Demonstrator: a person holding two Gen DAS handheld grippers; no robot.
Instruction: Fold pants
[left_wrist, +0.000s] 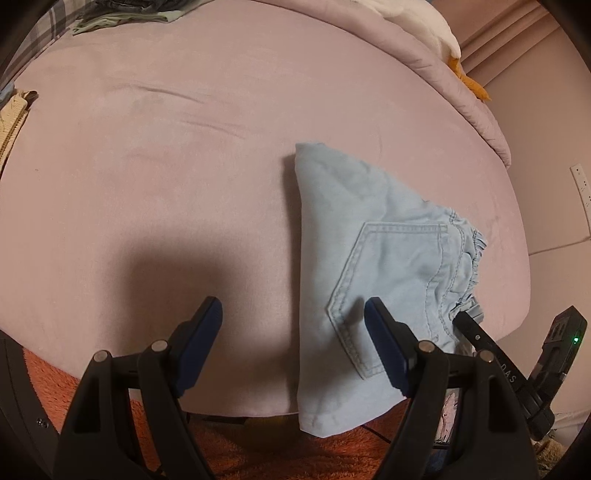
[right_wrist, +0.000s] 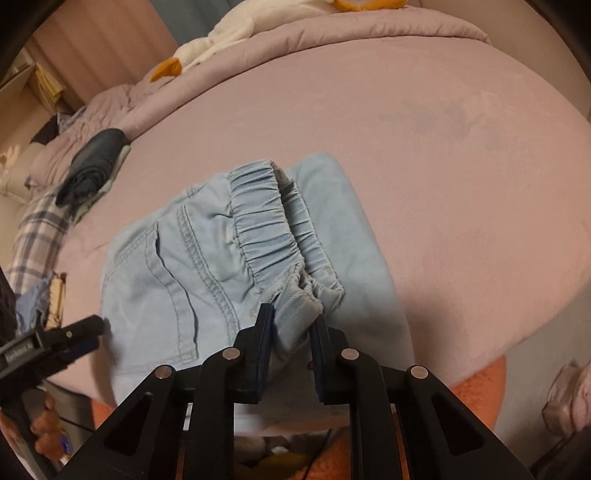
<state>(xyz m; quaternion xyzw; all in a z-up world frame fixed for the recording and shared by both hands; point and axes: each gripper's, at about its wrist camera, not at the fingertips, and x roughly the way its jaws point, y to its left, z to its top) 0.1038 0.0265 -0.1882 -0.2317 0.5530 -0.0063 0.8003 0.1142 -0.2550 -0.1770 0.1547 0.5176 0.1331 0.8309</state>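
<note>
Pants: light blue soft denim pants (right_wrist: 207, 258), partly folded, near front edge of the pink bed cover (left_wrist: 184, 147)
Right gripper (right_wrist: 291, 332): pinched onto the stretchy waistband (right_wrist: 266, 225)
Left gripper (left_wrist: 293, 317): wide apart, holding nothing
Risk: could slip off the bed if tugged too hard
</note>
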